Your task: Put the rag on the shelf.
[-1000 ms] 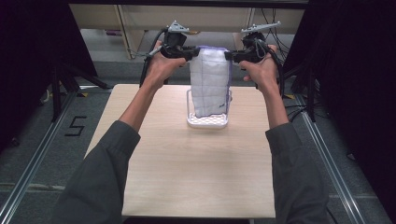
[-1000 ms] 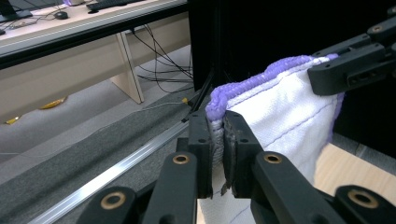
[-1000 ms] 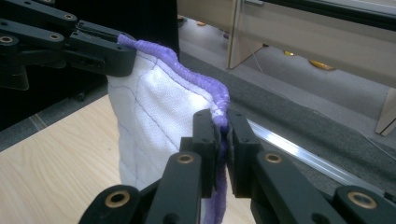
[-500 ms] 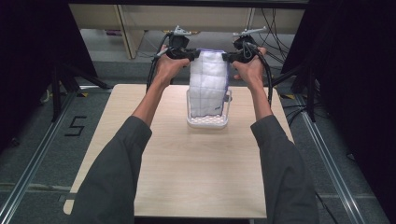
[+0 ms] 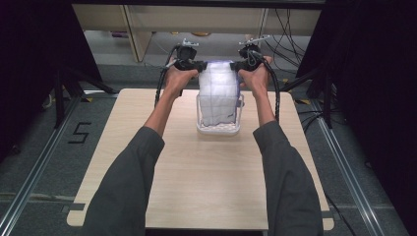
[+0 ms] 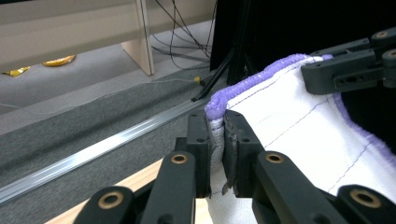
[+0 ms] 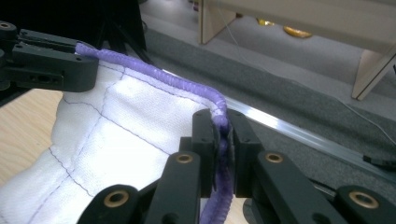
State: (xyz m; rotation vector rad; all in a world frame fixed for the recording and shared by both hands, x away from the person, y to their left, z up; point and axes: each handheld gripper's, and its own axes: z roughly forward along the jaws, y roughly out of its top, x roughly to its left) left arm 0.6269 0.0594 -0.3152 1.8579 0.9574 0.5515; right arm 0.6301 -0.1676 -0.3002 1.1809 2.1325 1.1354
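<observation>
Both hands had come lower, toward mid-frame. Left gripper point(image 5: 199, 64) and right gripper point(image 5: 236, 65) each pinched a top corner of the white cloth point(image 5: 219, 96), hanging into the white basket point(image 5: 219, 129). Next: lower it in gently.

Quick count of what's out there: one white cloth point(image 5: 217, 96) with purple edging, strung between the tools. One white basket point(image 5: 219, 129) sitting right below it, under the gap between the two tools. Two grippers: the left gripper point(image 5: 197, 64) and the right gripper point(image 5: 235, 65), one clamped on each top corner of the cloth. Two hands, one on each tool. One wooden table point(image 5: 206, 182) under everything, beneath both grippers. Behind the tools, two wooden legs of some furniture.
</observation>
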